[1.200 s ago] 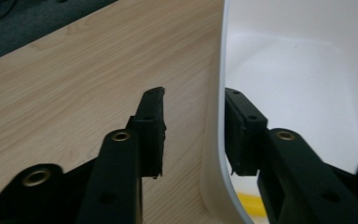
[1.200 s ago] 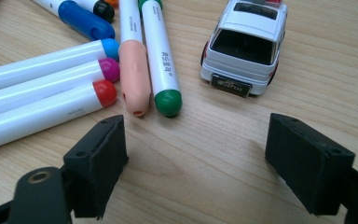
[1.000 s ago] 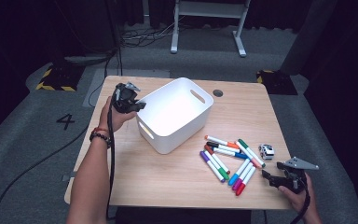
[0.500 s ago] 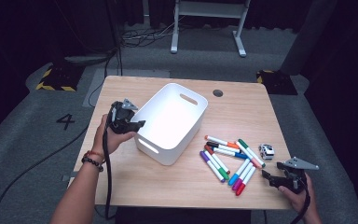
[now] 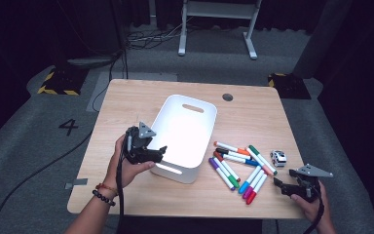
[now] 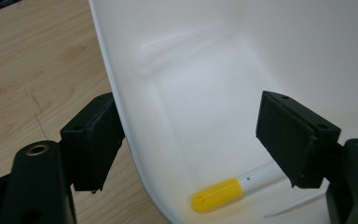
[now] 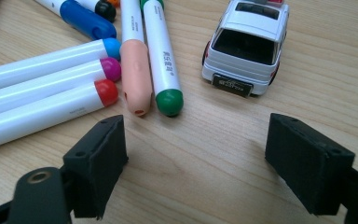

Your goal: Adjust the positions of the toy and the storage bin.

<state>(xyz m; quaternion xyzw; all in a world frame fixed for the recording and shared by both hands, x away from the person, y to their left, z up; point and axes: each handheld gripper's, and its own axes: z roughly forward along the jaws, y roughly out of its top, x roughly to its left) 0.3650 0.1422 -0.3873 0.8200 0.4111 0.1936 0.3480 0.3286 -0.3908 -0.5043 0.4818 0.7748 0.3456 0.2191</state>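
A marker (image 6: pixel 235 186) lies in the bin (image 5: pixel 187 134); the other markers (image 5: pixel 238 165) and toy car (image 5: pixel 278 157) lie right of it.

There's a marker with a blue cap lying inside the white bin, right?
Not quite. The marker inside the white bin has a yellow cap, not a blue one. The left gripper view shows it lying on the bin's bottom.

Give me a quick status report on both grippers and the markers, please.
Left gripper open, jaws just opened, straddling white plastic bin's rim. Yellow-capped marker lying inside bin. Right gripper open, empty, facing loose coloured markers; small white toy car beside them.
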